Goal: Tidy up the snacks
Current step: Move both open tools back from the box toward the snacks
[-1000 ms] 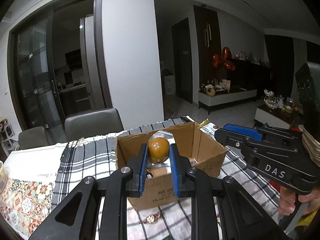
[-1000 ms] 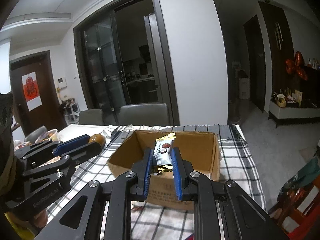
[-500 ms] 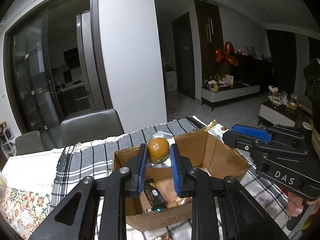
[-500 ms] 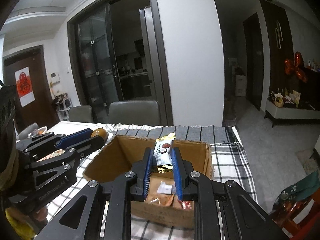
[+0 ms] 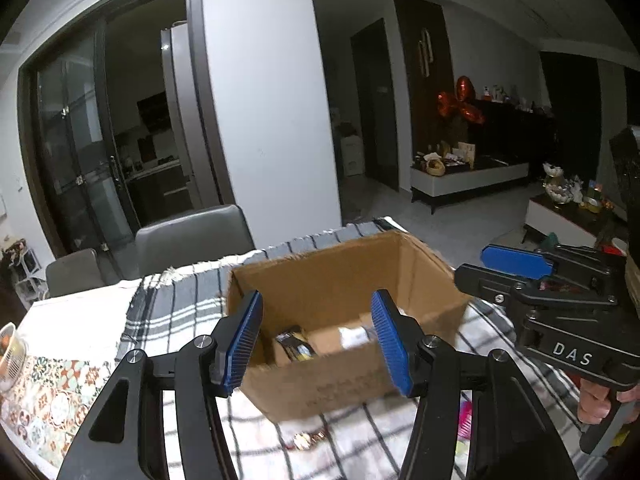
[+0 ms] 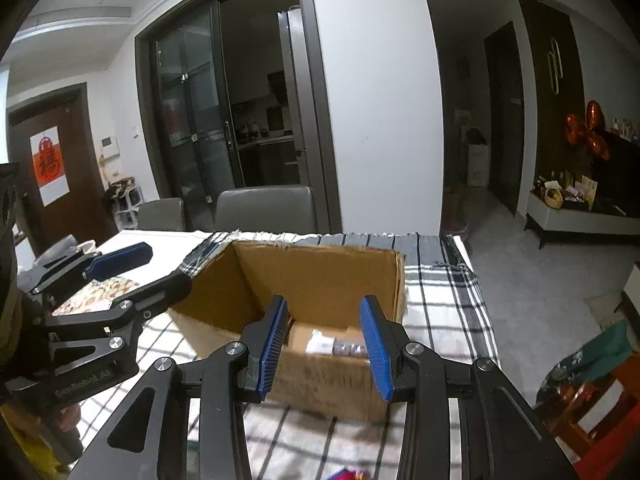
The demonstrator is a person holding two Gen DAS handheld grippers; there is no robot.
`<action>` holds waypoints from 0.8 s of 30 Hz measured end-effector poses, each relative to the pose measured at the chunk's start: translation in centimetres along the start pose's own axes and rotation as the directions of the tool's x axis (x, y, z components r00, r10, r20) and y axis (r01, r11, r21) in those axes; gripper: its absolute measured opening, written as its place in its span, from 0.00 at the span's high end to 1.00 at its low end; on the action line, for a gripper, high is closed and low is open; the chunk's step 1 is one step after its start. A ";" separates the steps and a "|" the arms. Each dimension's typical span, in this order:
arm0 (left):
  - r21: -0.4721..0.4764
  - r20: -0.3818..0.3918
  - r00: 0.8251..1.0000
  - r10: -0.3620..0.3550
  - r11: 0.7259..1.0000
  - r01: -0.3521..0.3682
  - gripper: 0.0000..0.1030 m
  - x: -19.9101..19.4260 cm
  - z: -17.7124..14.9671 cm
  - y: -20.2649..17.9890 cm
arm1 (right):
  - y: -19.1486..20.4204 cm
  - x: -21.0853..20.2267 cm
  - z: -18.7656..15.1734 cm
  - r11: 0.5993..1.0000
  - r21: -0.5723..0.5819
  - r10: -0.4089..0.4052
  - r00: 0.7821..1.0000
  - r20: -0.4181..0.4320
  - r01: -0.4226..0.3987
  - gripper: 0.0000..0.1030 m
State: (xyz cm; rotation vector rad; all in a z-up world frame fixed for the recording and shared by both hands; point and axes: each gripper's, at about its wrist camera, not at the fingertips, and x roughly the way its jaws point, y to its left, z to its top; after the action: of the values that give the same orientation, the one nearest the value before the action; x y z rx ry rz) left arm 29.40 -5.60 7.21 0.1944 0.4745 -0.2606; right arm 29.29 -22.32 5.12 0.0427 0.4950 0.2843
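An open cardboard box (image 5: 340, 280) stands on a checked tablecloth (image 5: 176, 312); it also shows in the right wrist view (image 6: 316, 276). Wrapped snacks (image 5: 298, 346) lie on its floor, also seen in the right wrist view (image 6: 332, 344). My left gripper (image 5: 318, 344) is open and empty, just above the box's near wall. My right gripper (image 6: 324, 344) is open and empty, over the box's near wall. Each gripper shows in the other's view, the right one (image 5: 516, 260) at the box's right, the left one (image 6: 120, 256) at its left.
A small wrapped sweet (image 5: 306, 440) lies on the cloth in front of the box, and a pink packet (image 5: 466, 420) near its right corner. A patterned mat (image 5: 48, 392) and a bowl (image 5: 10, 356) are at the left. Grey chairs (image 5: 192, 236) stand behind the table.
Both grippers have opened. The brown round snack has left the left gripper and the white wrapped bar has left the right gripper. Both grippers have moved closer over the box.
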 end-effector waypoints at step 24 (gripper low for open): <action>0.014 -0.146 0.987 -0.073 0.997 0.076 0.46 -1.8 -7.2 -5.5 | -1.2 -2.6 -8.6 0.999 0.001 0.035 0.984 -0.176 -0.035 0.62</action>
State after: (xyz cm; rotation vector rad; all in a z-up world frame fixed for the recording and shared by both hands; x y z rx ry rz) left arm 23.20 -8.74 1.10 0.2157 0.6250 -0.3255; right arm 23.36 -24.40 -1.37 0.0242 0.6702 0.3248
